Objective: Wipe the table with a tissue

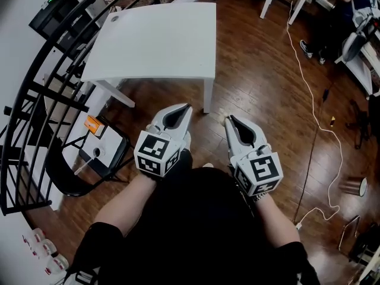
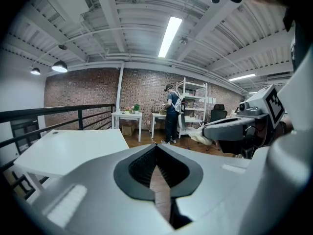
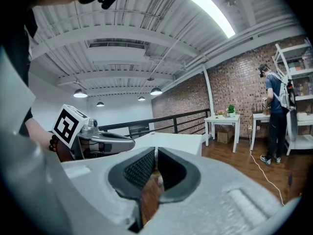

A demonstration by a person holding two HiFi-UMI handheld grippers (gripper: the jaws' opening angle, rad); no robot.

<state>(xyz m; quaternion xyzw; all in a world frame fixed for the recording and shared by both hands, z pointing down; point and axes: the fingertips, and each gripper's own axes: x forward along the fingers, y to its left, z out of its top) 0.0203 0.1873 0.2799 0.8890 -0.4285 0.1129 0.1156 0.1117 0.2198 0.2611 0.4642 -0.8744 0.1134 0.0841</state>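
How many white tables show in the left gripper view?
3: a large table at the left, a small table with plants by the brick wall, and a third table beside the person. More may be hidden.

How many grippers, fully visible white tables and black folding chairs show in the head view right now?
Grippers: 2, left gripper and right gripper
White table: 1
Black folding chair: 1
Total: 4

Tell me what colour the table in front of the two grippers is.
The table is plain white; the head view shows it best.
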